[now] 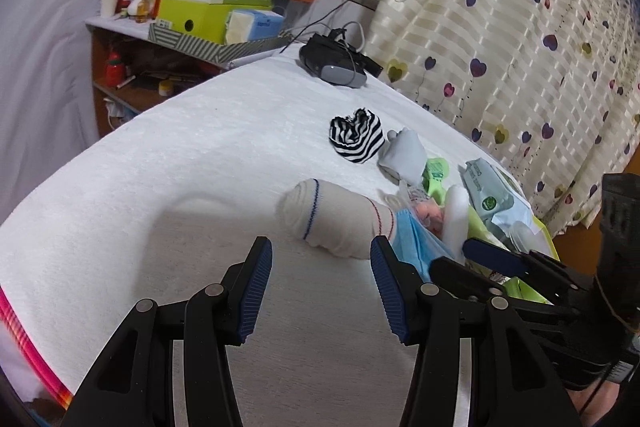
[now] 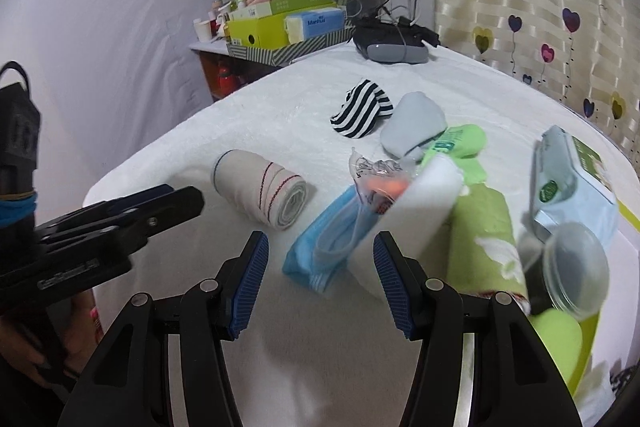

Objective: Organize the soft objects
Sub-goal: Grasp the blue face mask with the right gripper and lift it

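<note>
Left gripper (image 1: 321, 291): jaws wide apart, nothing between the blue ribbed pads; it hangs over bare white cover, with the bandage roll just beyond its tips.
Right gripper (image 2: 321, 285): jaws wide apart and empty; the mask lies just past the gap, and the white sponge stands right by its right pad.
Bed (image 2: 280, 115): covered by a white, finely textured cloth; all the soft things lie on its right half.
Bandage roll (image 2: 260, 189): cream, rolled into a cylinder lying on its side, a thin blue line near one end and red stitched lines near the other; it is the leftmost of the near things.
Mask (image 2: 324, 247): blue, pleated, crumpled, just right of the roll.
Sponge (image 2: 404, 215): plain white block, tilted, leaning over the mask's right edge.
Striped sock (image 2: 360, 109): black and white, bundled, farther off.
Grey sock (image 2: 412, 131): pale, bundled, just right of the striped one.
Green cloth (image 2: 484, 239): light green with white print, right of the sponge.
Wipes pack (image 2: 572, 187): pale blue with a green round mark, far right.
Headset (image 2: 394, 41): dark, with cables, at the bed's far end.
</note>
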